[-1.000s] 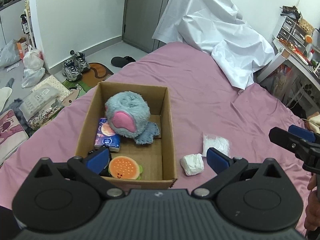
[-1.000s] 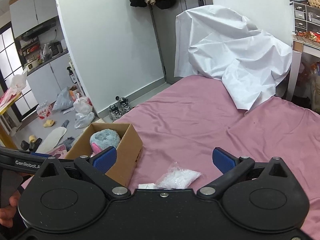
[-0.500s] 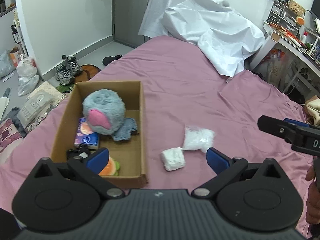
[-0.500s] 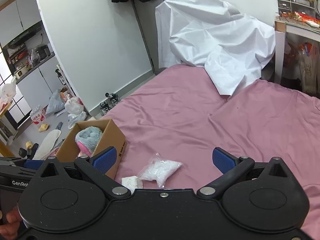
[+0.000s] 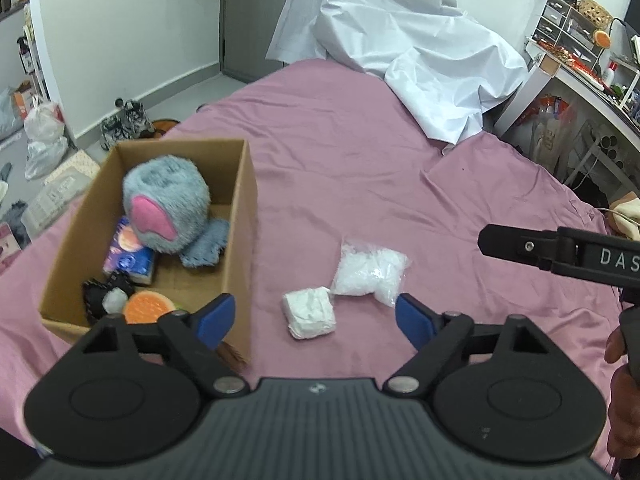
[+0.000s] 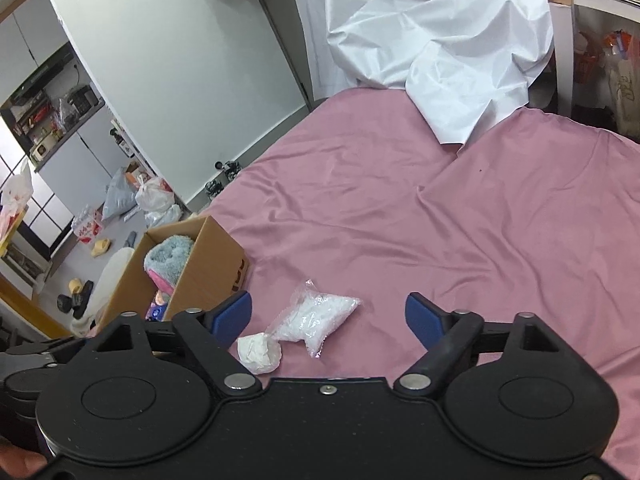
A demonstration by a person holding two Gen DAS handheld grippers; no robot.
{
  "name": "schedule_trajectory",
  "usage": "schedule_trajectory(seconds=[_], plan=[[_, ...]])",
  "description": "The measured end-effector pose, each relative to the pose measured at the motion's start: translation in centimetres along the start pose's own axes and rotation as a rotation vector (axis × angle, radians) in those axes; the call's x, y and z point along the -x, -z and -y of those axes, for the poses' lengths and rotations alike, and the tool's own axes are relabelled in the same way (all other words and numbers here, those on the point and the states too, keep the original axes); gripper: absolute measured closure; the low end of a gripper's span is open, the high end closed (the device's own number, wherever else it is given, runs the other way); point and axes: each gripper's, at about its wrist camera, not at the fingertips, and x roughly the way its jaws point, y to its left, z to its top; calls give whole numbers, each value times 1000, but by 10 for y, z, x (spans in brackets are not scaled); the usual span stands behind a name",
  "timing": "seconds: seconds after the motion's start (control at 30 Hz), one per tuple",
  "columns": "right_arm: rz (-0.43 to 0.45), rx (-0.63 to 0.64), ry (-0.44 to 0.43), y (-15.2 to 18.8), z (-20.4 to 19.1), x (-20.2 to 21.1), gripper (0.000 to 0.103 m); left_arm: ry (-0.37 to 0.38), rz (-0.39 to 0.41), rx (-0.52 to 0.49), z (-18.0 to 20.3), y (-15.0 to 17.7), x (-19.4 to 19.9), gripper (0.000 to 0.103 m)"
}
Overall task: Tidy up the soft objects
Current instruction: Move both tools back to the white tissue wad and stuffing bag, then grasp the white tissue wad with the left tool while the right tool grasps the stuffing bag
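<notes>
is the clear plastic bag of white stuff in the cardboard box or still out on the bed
Out. The clear bag lies on the pink bedsheet, beside the cardboard box, next to a white wad.

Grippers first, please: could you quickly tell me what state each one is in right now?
Left gripper: open, fingers closing, nothing held; white wad lies between them.
Right gripper: open, fingers closing, holding nothing.

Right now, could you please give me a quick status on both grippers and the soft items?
Left gripper and right gripper closing, both empty. White wad and clear bag of white filling on pink bedsheet, outside brown cardboard box. Nothing in the way.
</notes>
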Motion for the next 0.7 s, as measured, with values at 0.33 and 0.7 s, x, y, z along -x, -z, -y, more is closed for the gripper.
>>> schedule_trajectory(seconds=[0.33, 0.7], plan=[[-47, 5, -20, 1, 5, -17, 29, -25, -61, 32, 12, 14, -38, 36], [-97, 27, -33, 4, 3, -42, 35, -108, -62, 110, 15, 24, -68, 50]])
